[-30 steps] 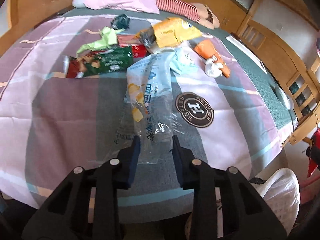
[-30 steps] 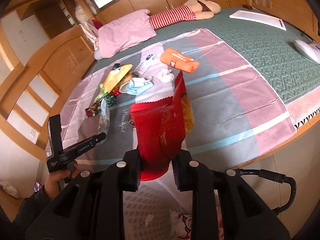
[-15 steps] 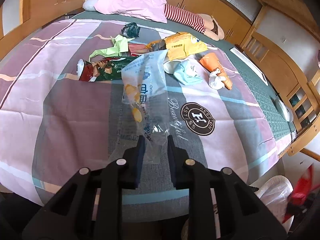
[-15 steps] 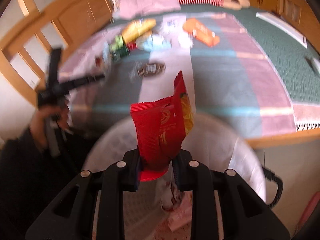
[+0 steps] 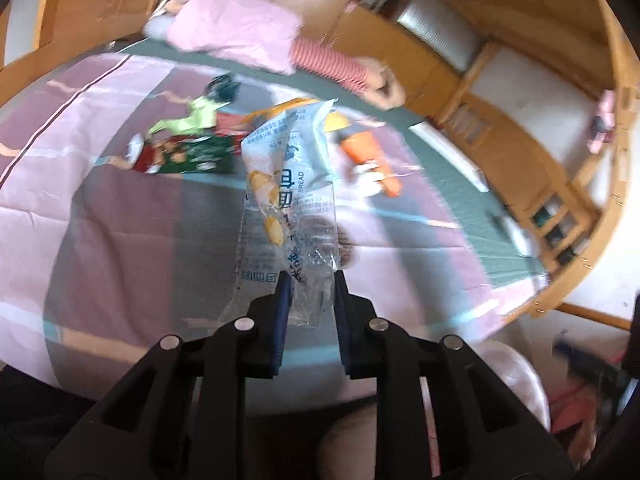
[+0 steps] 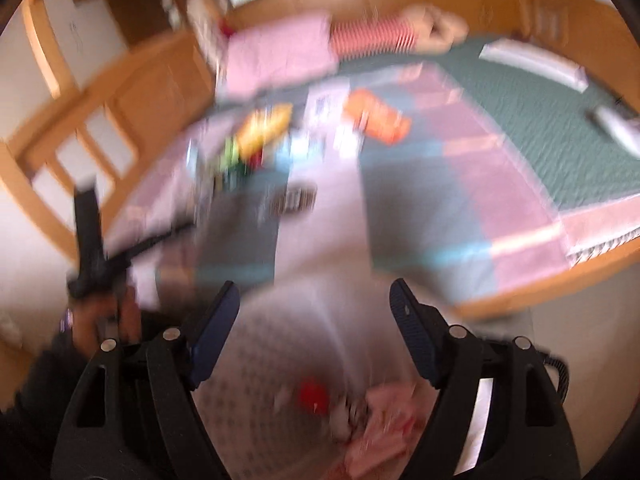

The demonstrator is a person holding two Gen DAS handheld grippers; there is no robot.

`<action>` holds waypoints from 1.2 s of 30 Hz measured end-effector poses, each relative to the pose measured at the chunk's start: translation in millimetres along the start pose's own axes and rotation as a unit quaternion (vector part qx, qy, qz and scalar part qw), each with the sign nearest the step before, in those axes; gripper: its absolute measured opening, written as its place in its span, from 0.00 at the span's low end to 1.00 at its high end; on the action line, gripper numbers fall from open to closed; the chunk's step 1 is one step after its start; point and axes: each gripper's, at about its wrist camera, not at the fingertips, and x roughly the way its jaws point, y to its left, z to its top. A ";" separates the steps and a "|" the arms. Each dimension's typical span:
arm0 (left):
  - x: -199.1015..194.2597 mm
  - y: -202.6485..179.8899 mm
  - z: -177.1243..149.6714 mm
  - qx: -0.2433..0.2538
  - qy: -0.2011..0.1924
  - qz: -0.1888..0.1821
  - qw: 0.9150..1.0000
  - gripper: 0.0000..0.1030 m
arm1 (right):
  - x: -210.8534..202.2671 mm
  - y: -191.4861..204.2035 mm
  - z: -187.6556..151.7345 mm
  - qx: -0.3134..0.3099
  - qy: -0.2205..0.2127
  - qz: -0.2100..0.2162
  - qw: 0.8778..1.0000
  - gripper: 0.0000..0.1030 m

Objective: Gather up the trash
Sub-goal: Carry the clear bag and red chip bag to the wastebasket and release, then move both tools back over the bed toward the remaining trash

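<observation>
My left gripper [image 5: 308, 280] is shut on a clear and pale blue bread wrapper [image 5: 290, 188], held up above the bed's pink and grey blanket [image 5: 120, 216]. More trash lies further back: a green snack bag [image 5: 192, 156], a light green wrapper [image 5: 192, 118], an orange pack [image 5: 368, 156]. My right gripper [image 6: 314, 292] is open and empty above the white-lined trash bin [image 6: 280, 344]. A red wrapper [image 6: 314, 396] lies inside the bin. The right wrist view is blurred.
A pink pillow [image 5: 236, 36] and a striped doll [image 5: 340, 68] lie at the head of the bed. Wooden bed rails [image 5: 560, 184] and cabinets ring the bed. The bin's white liner [image 5: 516, 384] shows at lower right of the left wrist view.
My right gripper opened and the red wrapper dropped into the bin. My left gripper closed on the bread wrapper and lifted it off the blanket, swinging right.
</observation>
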 end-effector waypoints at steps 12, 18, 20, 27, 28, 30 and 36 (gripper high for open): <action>-5.7 -152.3 -100.6 0.286 0.134 -0.117 0.941 0.23 | -68.8 -46.3 20.5 0.113 -0.143 -0.007 0.983 0.83; 0.9 -171.5 -134.9 0.349 0.164 -0.111 0.916 0.60 | -58.5 -47.0 12.8 0.122 -0.126 0.002 0.984 0.83; 0.3 -170.6 -134.8 0.350 0.158 -0.108 0.917 0.67 | -58.2 -44.7 12.4 0.119 -0.128 -0.004 0.985 0.85; -13.4 -161.9 -118.2 0.315 0.117 -0.119 0.934 0.79 | -78.1 -19.6 8.0 0.043 -0.228 -0.159 0.960 0.97; -16.0 -161.5 -115.5 0.312 0.106 -0.117 0.937 0.81 | -78.8 -18.4 8.0 0.037 -0.236 -0.171 0.956 0.97; -26.2 -159.4 -106.6 0.300 0.052 -0.093 0.948 0.87 | -78.1 -16.0 4.8 0.032 -0.249 -0.189 0.949 0.97; -57.2 -134.4 -81.5 0.234 -0.110 -0.047 0.965 0.96 | -78.0 -27.5 -0.8 0.069 -0.261 -0.170 0.948 0.97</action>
